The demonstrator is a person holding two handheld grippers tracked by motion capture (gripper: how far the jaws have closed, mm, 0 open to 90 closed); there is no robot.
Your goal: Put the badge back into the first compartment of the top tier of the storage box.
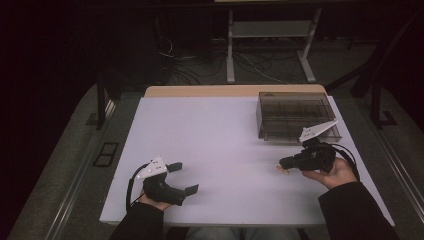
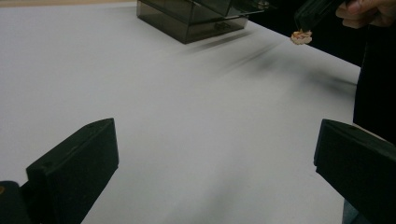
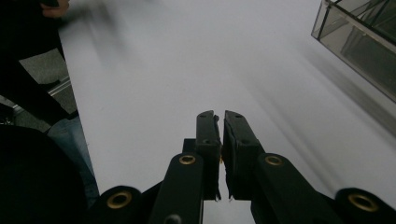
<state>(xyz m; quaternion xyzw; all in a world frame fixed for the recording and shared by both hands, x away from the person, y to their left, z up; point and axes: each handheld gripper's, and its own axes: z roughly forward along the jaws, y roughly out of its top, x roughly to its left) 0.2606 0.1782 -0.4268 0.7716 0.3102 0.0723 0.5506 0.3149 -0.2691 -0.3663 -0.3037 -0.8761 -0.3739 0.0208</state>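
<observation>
High view: the left gripper [image 1: 181,178] rests wide open and empty near the table [image 1: 215,150] front, while the right gripper [image 1: 285,164], closed on a small orange item [image 1: 283,170], hangs just before the box [image 1: 295,116]; likely a carry toward the box. Left gripper view: the item [image 2: 301,37] is too small to identify. Right gripper view: jaws nearly meet, hiding the item.

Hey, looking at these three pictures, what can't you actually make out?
- What the small orange-and-pale thing in the right gripper is: too small in the high view, blurred in the left gripper view.
- That thing in the right gripper view: the closed fingers hide nearly all of it.
- What lies inside the smoky clear box: its tinted walls and dim light obscure it.
- The floor behind the table: too dark.
</observation>
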